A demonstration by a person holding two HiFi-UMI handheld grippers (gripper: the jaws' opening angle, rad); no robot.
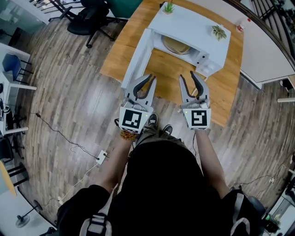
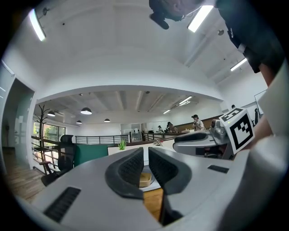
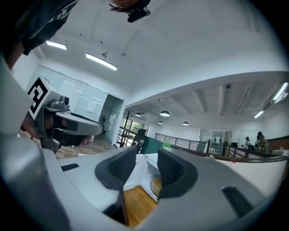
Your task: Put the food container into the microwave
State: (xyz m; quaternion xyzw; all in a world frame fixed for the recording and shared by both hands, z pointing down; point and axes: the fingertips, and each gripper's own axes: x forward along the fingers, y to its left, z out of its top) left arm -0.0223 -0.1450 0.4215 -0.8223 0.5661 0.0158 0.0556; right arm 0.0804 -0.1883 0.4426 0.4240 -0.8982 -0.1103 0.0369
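The white microwave (image 1: 193,25) stands on the wooden table (image 1: 221,87) with its door (image 1: 138,57) swung open to the left. A round tan food container (image 1: 177,45) sits inside the cavity; it also shows as the container (image 2: 144,179) through the left jaws and the container (image 3: 156,186) beside the right jaws. My left gripper (image 1: 151,77) hovers before the door, its jaws drawn to a thin slit with nothing between. My right gripper (image 1: 187,74) hangs level with it, before the cavity, open and empty.
Two small potted plants (image 1: 169,7) (image 1: 219,31) stand on top of the microwave. A black office chair (image 1: 87,18) is at the back left. A white counter (image 1: 262,50) runs along the right. A power strip (image 1: 101,157) and cables lie on the floor.
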